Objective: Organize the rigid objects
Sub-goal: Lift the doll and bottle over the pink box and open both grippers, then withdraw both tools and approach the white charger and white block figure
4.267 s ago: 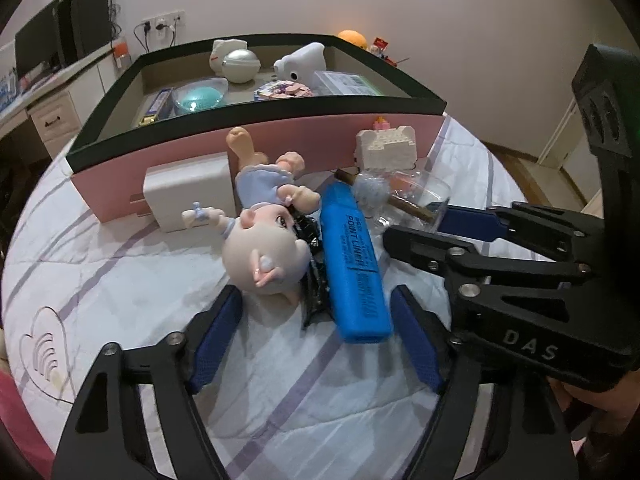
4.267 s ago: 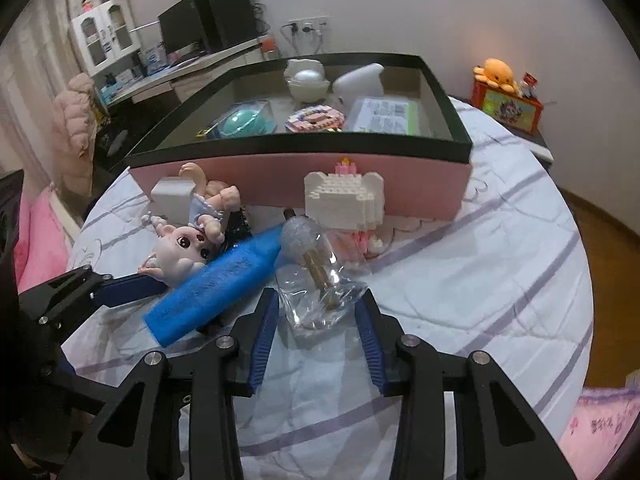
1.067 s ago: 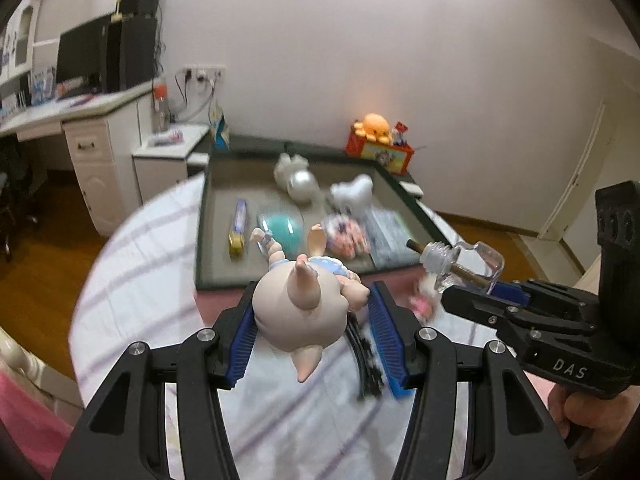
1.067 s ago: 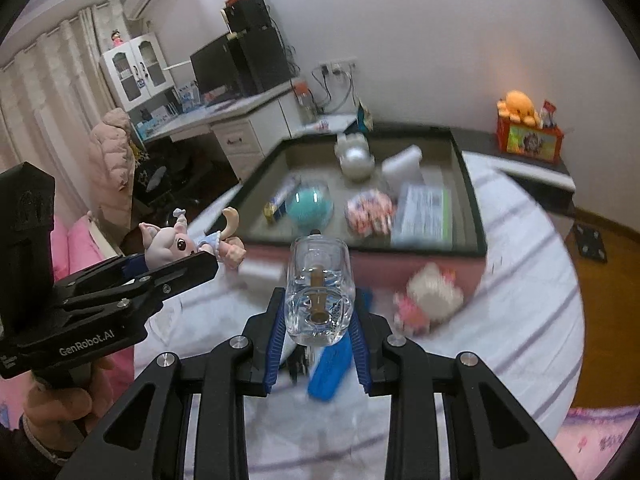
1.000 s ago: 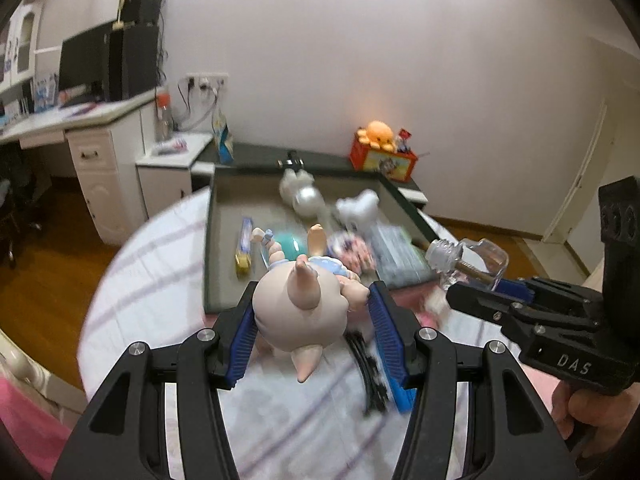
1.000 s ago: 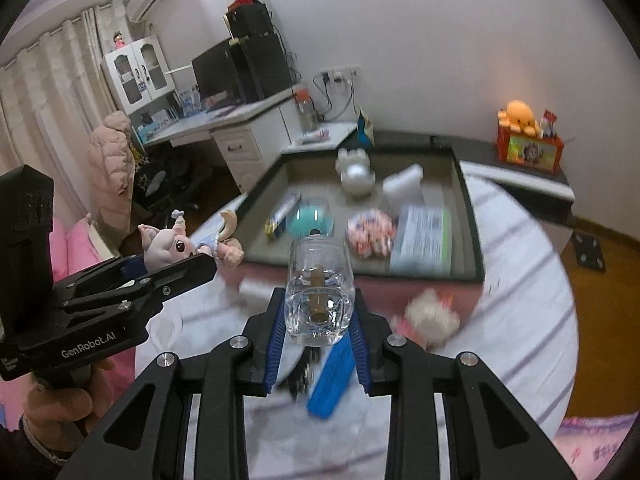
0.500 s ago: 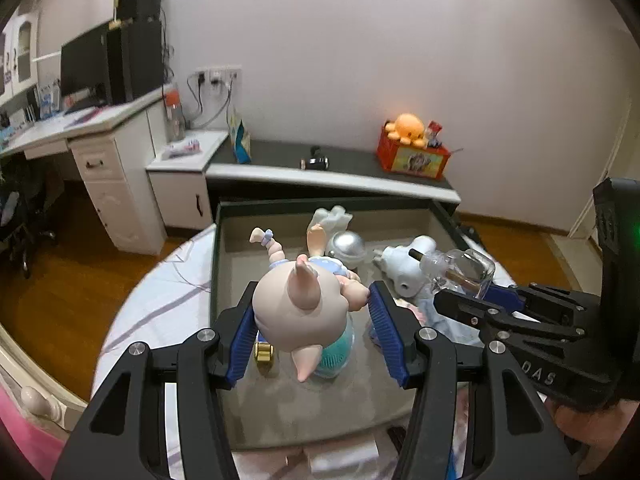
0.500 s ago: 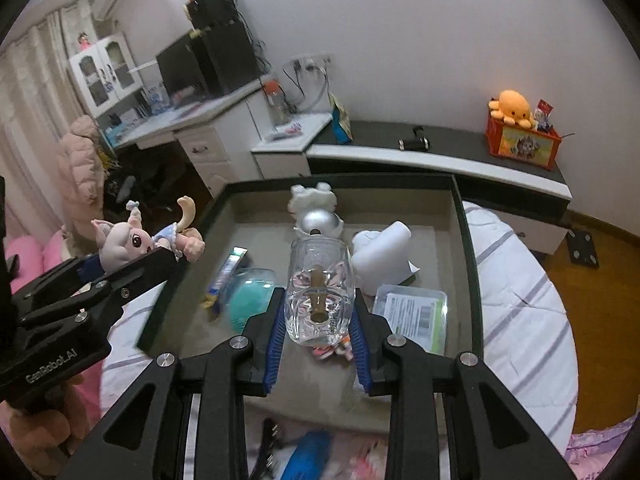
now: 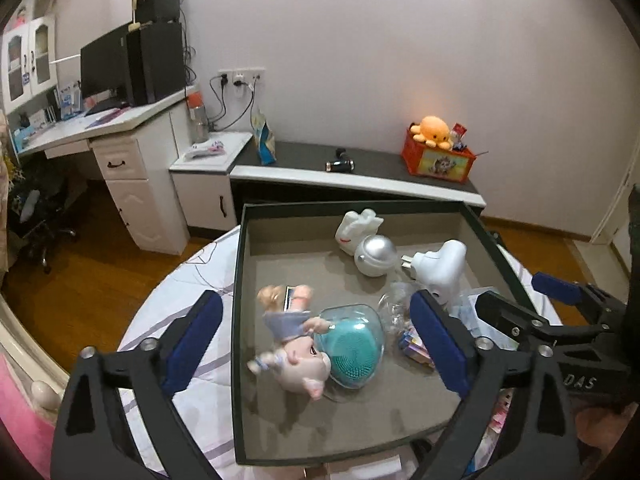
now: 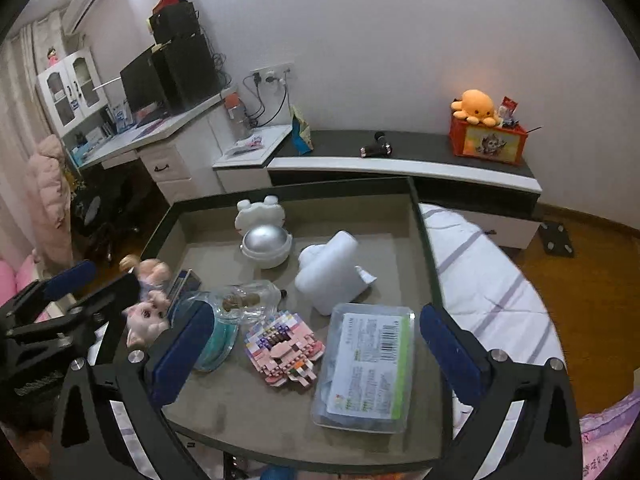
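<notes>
Both claws hang over the tray (image 9: 239,320) with jaws spread wide and nothing between them: the left gripper (image 9: 316,344) and the right gripper (image 10: 316,344). Inside the tray the pig doll (image 9: 294,344) lies against the teal brush case (image 9: 350,350). Just beyond, the glass bottle (image 10: 246,300) lies on its side. Farther back stand the silver ball (image 10: 266,244) and white charger (image 10: 328,272).

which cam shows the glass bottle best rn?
Right wrist. The glass bottle lies on its side in the tray, cork visible, unobstructed. In the left wrist view the bottle is partly hidden behind the left gripper's finger and reads as a clear blur.
</notes>
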`<state>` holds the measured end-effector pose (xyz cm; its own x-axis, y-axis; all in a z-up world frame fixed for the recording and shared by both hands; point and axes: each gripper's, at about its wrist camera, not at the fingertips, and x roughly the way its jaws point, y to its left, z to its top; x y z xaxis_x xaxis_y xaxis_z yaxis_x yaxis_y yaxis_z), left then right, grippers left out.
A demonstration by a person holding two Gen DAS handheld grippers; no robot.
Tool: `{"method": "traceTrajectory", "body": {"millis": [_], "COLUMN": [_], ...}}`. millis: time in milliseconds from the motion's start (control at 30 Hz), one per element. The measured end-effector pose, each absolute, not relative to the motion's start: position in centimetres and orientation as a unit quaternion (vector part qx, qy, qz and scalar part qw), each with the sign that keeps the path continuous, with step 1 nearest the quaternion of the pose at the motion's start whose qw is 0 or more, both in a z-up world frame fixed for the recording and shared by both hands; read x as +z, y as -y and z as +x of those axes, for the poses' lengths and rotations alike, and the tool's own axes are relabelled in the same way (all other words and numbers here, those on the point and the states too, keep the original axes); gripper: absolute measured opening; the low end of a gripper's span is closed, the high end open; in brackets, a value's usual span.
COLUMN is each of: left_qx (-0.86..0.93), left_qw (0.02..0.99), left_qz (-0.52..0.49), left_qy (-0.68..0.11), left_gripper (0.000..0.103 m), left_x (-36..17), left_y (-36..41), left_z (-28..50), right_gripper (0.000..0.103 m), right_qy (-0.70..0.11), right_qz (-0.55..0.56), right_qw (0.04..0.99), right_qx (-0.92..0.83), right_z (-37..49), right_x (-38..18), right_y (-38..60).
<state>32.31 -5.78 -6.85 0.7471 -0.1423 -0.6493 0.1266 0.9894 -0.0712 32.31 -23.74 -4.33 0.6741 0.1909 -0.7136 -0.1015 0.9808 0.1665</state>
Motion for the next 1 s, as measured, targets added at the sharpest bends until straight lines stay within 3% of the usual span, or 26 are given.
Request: {"method": "traceTrajectory", "body": {"millis": [133,1000], "left_qx": [-0.069,-0.059], "left_qw": [0.939,0.950], "left_qz": [0.002,-0.010], "left_qy": [-0.338,-0.306], "left_gripper": [0.103,0.103], "left_x": [-5.9,-2.0], "left_y": [6.0,3.3], "left_z": [30.7,19.7], "right_gripper": [0.103,0.103], "right_qy": [-0.393,-0.321], "right_qz": [0.062,0.074], "right_qw": [0.914,0.941], "right_qx": [0.080,0.081], "right_z": [31.6,20.7], "right_x": [-3.7,2.0], "right_y": [23.9,23.1]}}
